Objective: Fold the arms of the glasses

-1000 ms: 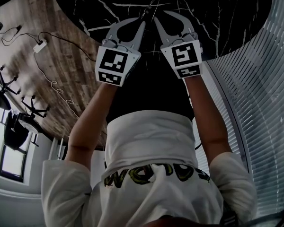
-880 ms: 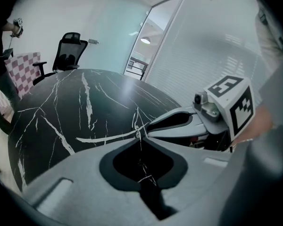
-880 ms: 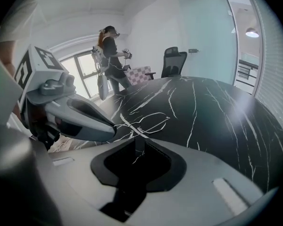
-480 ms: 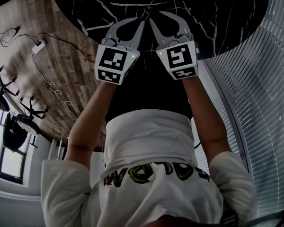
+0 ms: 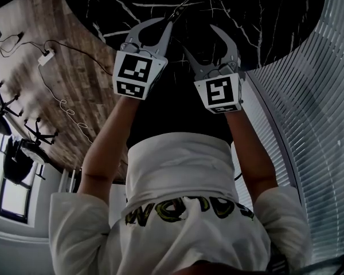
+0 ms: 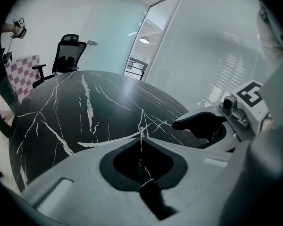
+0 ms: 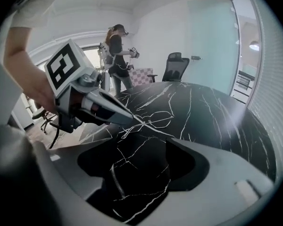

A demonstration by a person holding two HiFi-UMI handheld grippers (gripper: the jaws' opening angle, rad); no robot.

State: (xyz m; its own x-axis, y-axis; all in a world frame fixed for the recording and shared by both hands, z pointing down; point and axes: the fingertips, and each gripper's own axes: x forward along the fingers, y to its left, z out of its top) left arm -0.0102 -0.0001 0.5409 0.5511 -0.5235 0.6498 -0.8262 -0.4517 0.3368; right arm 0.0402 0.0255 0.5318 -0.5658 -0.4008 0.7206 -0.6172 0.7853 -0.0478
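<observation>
The right tongs (image 5: pixel 198 38) have just been opening and now stand spread wide, with nothing between them but bare black tabletop (image 5: pixel 264 16). The right gripper view shows this plainly: the gap is empty and the glasses (image 7: pixel 146 122) lie ahead of the tips, apart from them.

The left tongs (image 5: pixel 167 23) are pressed together on the thin wire frame. In the left gripper view a strand of it runs up out of the closed tips. From the right gripper view the pinch looks to sit at one end of the frame, near a hinge, with the two lenses reaching out past it. The glasses are towards the middle of the tabletop, low over it or resting on it; I cannot tell which.

Compared with the earlier head views, the right tongs were nearly shut and their tips sat right beside the left tips at the glasses. Now they are drawn back toward the person, clear of the frame. The left tongs have kept their place and their pinch.

My reading is that the right side has let go of an arm after working it. The wire is too fine to say whether that arm lies folded, or whether the other one is done
</observation>
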